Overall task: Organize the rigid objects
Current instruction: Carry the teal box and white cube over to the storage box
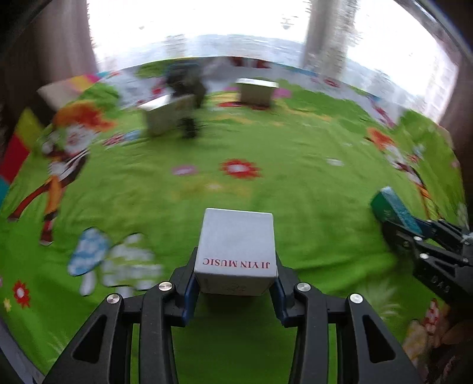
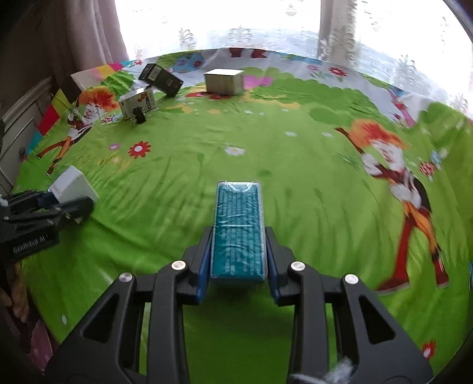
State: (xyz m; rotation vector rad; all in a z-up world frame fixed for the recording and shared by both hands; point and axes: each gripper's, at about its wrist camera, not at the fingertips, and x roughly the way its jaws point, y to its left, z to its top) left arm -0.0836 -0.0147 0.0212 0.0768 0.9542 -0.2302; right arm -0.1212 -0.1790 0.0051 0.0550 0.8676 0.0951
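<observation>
The left gripper [image 1: 235,291] grips a small white cardboard box printed with red letters [image 1: 236,251], its blue-lined pads pressed against the box's two sides, and carries it clear above the green cartoon-printed cloth [image 1: 266,189] that covers the surface. The box sticks out ahead of the fingertips, lettered face up.

The right gripper [image 2: 238,282] is clamped on a narrow teal packet wrapped in clear film [image 2: 238,230], which lies lengthwise between the pads and reaches well beyond them, also off the cloth.

In the left wrist view the right gripper enters low at the right edge with the teal packet at its tip; in the right wrist view the left gripper [image 2: 63,203] shows at the left edge with the white box. The two stand well apart.

Far ahead of both grippers, near the cloth's far edge, other boxes sit on the cloth: a pale cardboard cube [image 2: 223,81] almost straight ahead of the right gripper, and, further left, a tilted black rectangular box [image 2: 161,79] just behind a printed silver-grey carton [image 2: 137,103]. A small dark object [image 2: 139,116] stands against that carton's front; what it is cannot be told. A bright curtained window [image 2: 236,23] lies beyond the cloth.
</observation>
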